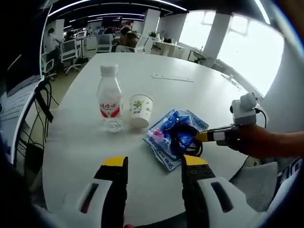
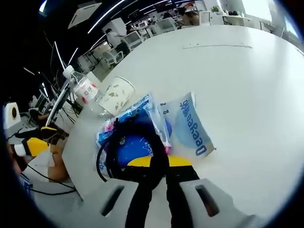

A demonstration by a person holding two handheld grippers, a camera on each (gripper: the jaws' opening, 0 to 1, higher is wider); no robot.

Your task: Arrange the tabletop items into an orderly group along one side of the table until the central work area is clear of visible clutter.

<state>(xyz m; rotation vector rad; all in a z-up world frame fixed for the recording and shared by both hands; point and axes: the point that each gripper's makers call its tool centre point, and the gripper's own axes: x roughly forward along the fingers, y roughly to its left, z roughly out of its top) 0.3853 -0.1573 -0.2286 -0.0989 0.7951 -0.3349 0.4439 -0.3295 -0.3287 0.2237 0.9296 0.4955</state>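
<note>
- Table [image 1: 190, 57]: white, rounded. Items sit grouped toward the lower middle of the left gripper view: bottle [image 1: 109, 98], paper cup [image 1: 140, 110] just beside it, blue packet [image 1: 173, 137] to the lower right of the cup.
- A black cable [image 1: 183, 137] lies looped on the packet.
- Right gripper [image 2: 159, 164]: jaws drawn close together on the cable loop at the bottom centre of its own view. The cable runs between the yellow tips, and it looks pinched.
- Left gripper [image 1: 154, 164]: jaws apart, nothing between them, held above bare table at the bottom of its view, near the packet's edge.
- Step in hand, as I judge it: dealing with the cable, lifting it off the packet or dragging the two together toward the bottle and cup.
- Next move calls for a slow pull. A loose loop could snag the packet and tug it along or knock the light cup.
- View differences: the left gripper view shows the right gripper coming in from the right with the person's hand on it. The right gripper view shows the packet's print and the cable loop close up, with the left gripper at the far left edge.
- Far table is mostly bare save a thin flat strip [image 1: 173, 78].
</note>
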